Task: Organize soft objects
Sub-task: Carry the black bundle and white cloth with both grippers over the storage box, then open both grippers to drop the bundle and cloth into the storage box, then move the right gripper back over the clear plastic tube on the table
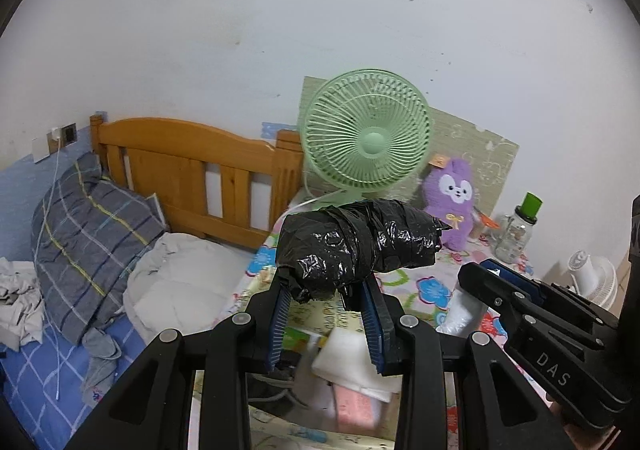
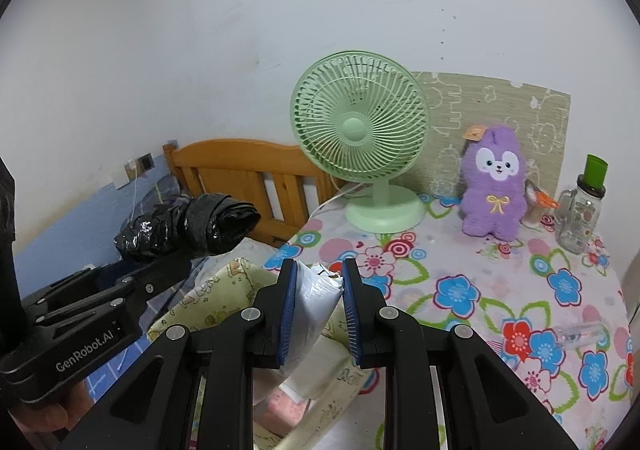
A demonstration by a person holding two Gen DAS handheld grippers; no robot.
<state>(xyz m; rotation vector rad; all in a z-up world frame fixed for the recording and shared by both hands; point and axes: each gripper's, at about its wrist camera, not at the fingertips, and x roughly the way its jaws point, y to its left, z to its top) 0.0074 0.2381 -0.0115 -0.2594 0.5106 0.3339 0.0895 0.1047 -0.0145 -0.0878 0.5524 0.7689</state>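
Observation:
My left gripper [image 1: 326, 290] is shut on a black plastic-wrapped roll [image 1: 356, 246] and holds it in the air over a pale patterned fabric bin [image 1: 316, 314]. The roll also shows in the right wrist view [image 2: 188, 226], with the left gripper [image 2: 168, 266] under it. My right gripper [image 2: 319, 270] is shut on a white plastic-wrapped bundle [image 2: 316, 302] above the same bin [image 2: 224, 290]; it also shows in the left wrist view [image 1: 492, 270]. White and pink soft packs [image 1: 352, 382] lie in the bin. A purple plush toy [image 2: 494, 186] stands on the floral tablecloth [image 2: 500, 290].
A green desk fan [image 2: 360, 130] stands at the table's back, a glass bottle with a green cap [image 2: 580, 210] at right. A wooden bed headboard [image 1: 192, 166], checked pillow [image 1: 88, 234] and white bedding [image 1: 176, 278] lie to the left. A small white fan [image 1: 592, 278] is far right.

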